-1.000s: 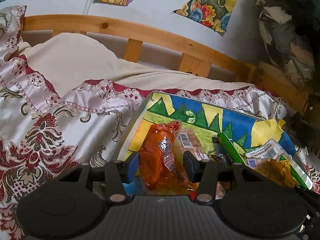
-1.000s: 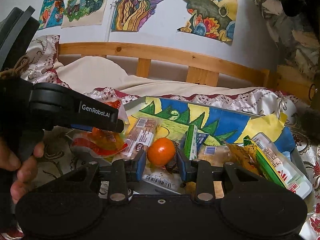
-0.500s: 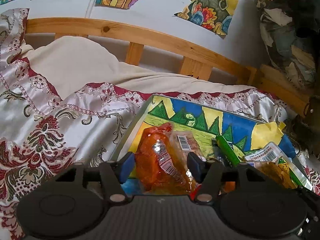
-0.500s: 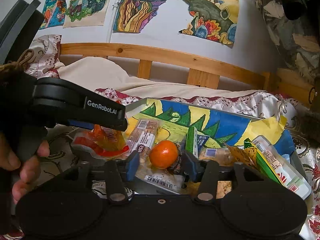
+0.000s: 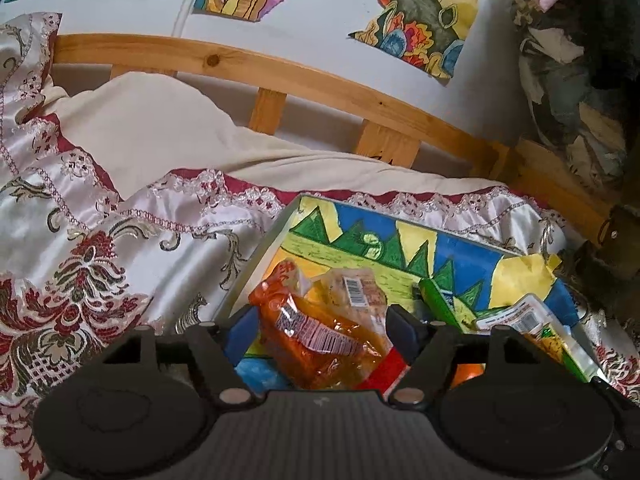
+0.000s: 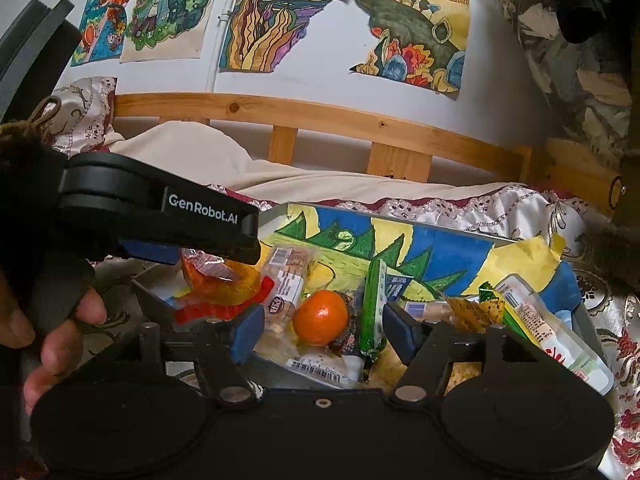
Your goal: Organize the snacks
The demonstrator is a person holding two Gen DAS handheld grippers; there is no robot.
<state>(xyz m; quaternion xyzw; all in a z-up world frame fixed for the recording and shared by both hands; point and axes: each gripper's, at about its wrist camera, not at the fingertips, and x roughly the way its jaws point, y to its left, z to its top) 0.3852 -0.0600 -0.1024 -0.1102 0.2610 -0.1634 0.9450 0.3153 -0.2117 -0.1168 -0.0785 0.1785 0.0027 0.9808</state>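
A tray (image 5: 256,268) lined with a bright drawing lies on the bed and holds several snacks. In the left wrist view an orange snack packet (image 5: 316,332) lies in it between the fingers of my left gripper (image 5: 322,330). Those jaws are opening, and neither pad touches the packet. In the right wrist view a mandarin (image 6: 320,316) rests in the tray (image 6: 280,216) beside a green stick pack (image 6: 372,308). My right gripper (image 6: 324,332) straddles both; its jaws are opening too, with gaps at both pads. The left gripper (image 6: 248,240) reaches in from the left over the orange packet (image 6: 216,280).
A clear biscuit packet (image 6: 288,276), a brown-yellow bag (image 6: 472,308) and a white pouch (image 6: 540,320) fill the tray's right side. A patterned bedspread (image 5: 100,240) and pillow (image 5: 160,120) lie to the left, a wooden headboard (image 5: 320,80) behind. A person's hand (image 6: 60,320) holds the left gripper.
Both grippers' jaws have spread wider. The left let go of the orange packet, which settled flatter in the tray; the right pads drew away from the mandarin. Neither hand shifted much.
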